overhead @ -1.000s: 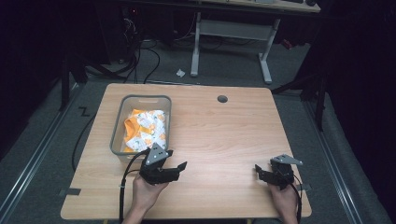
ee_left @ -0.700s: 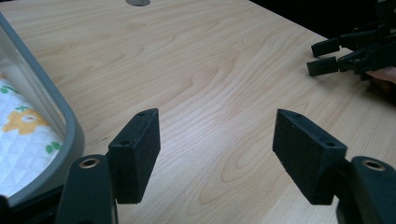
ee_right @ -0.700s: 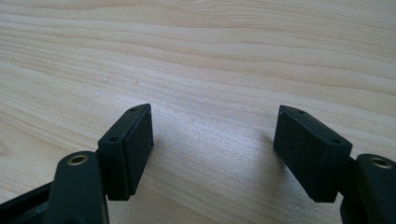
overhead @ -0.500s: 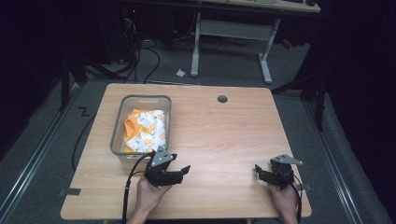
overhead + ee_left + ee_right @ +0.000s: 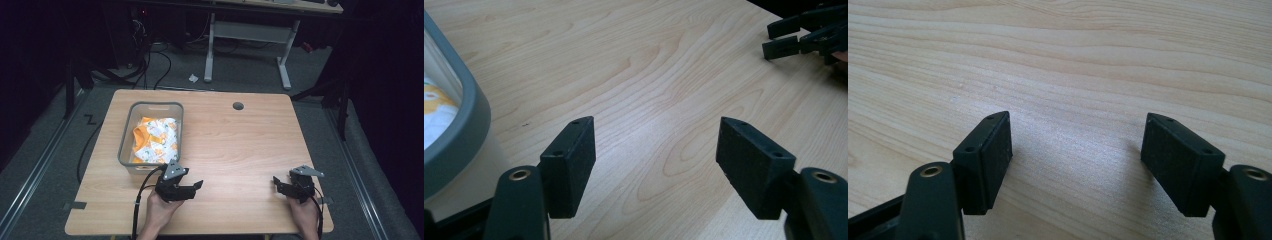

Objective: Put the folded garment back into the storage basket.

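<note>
Grey basket [image 5: 127, 150] on the tabletop [image 5: 240, 145], left of centre, holding crumpled orange-and-white cloth [image 5: 155, 140]; nothing is lifted out, so the work seems not yet begun. Left tongs [image 5: 192, 187] just in front of the basket's near end, jaws wide apart, empty. Right tongs [image 5: 276, 184] well apart near the right front edge, jaws likewise spread, empty. Left gripper view adds the basket's rim [image 5: 459, 125] close beside its jaw and the right tongs [image 5: 796, 37] far off; right gripper view gives bare wood grain [image 5: 1073, 75].
</note>
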A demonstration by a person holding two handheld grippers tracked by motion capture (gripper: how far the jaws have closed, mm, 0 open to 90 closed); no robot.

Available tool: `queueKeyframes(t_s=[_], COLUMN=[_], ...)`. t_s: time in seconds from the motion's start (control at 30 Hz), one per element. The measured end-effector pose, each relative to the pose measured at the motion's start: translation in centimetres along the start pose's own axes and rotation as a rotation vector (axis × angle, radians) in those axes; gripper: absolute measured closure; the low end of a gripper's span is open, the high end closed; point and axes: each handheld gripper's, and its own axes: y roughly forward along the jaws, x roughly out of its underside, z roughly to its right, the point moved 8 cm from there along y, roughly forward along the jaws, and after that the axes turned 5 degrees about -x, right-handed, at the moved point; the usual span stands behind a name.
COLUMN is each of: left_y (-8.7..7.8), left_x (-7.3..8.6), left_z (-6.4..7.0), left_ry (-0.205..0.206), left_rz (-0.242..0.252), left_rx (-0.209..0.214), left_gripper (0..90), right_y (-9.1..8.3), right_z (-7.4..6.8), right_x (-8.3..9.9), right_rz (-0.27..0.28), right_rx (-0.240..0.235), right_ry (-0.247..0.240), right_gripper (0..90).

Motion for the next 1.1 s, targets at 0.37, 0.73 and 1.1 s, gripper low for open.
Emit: queueKeyframes(t_s=[0.37, 0.73, 1.1], left_y=[0.7, 1.6, 2.5], left_x=[1.0, 2.0, 3.1], left_z=[-0.2, -0.5, -1.2], left_ry=[-0.005, -0.007, 0.002], left_rz=[-0.027, -0.054, -0.092], left_rx=[-0.014, -0.052, -0.104], left_gripper=[32.4, 32.6, 32.7], right_y=[0.0, 0.0, 0.0], right_z=[0.0, 0.0, 0.0], right_x=[0.0, 0.0, 0.0], right_rz=[0.0, 0.0, 0.0], right_rx=[0.0, 0.0, 0.001], right_ry=[0.0, 0.0, 0.0], right_gripper=[28.9, 28.9, 28.9])
